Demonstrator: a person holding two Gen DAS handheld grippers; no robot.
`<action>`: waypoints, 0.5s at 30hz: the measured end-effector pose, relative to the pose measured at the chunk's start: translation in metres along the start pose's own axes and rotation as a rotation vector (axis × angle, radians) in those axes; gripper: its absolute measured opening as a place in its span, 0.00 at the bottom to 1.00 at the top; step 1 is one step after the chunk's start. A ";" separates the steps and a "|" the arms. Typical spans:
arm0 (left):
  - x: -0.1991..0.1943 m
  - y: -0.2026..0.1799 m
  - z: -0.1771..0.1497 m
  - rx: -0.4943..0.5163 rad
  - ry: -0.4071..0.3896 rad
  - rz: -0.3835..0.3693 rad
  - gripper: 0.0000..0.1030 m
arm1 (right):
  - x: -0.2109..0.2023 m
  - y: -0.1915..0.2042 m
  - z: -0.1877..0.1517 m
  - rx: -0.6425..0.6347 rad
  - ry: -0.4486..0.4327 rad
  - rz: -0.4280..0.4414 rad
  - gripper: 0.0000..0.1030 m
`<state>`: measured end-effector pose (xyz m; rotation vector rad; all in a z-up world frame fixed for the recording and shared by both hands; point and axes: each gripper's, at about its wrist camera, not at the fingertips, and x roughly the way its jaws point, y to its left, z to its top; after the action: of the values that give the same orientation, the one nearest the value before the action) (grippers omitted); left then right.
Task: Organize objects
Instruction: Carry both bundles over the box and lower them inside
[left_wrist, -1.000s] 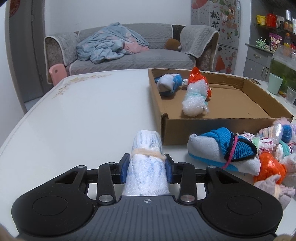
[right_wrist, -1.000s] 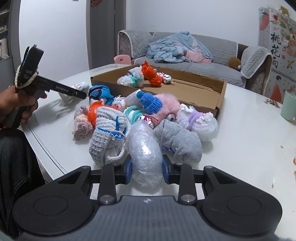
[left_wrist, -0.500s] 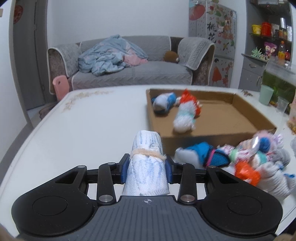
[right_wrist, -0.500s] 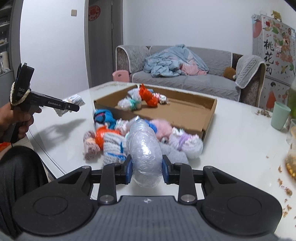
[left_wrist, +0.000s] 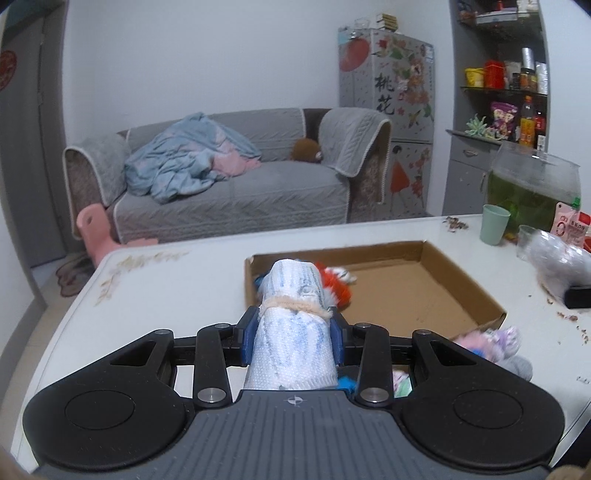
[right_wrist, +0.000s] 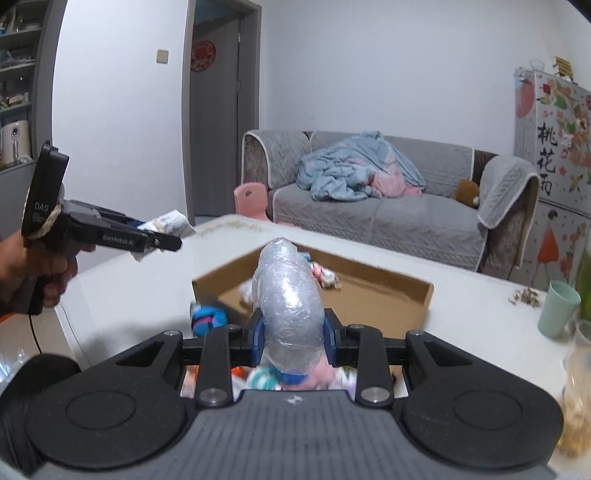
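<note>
Over the white table (left_wrist: 155, 295) — each tool clamps its bundle: left tool (left_wrist: 291, 332) white roll (left_wrist: 291, 317), right tool (right_wrist: 292, 338) plastic-wrapped bundle (right_wrist: 288, 306).

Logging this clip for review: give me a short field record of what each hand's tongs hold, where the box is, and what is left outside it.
left tongs: shut on white-blue sock roll, lifted off the table
right tongs: shut on plastic-wrapped bundle, lifted
cardboard box: open, on white table, ahead of both tongs
in box: a few bundles in one corner
outside box: pile of bundles against the near wall
</note>
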<state>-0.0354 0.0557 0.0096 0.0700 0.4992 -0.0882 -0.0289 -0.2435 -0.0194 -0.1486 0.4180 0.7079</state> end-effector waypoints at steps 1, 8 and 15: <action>0.002 -0.003 0.003 0.009 -0.002 -0.007 0.43 | 0.004 0.000 0.002 -0.004 0.001 -0.004 0.27; 0.033 -0.032 0.016 0.059 0.040 -0.104 0.43 | 0.028 -0.004 0.016 0.019 0.011 -0.012 0.27; 0.096 -0.042 0.014 0.008 0.184 -0.242 0.43 | 0.060 -0.010 0.019 0.034 0.067 -0.013 0.27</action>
<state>0.0507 0.0060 -0.0262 0.0252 0.6899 -0.3227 0.0246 -0.2095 -0.0271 -0.1427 0.4924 0.6840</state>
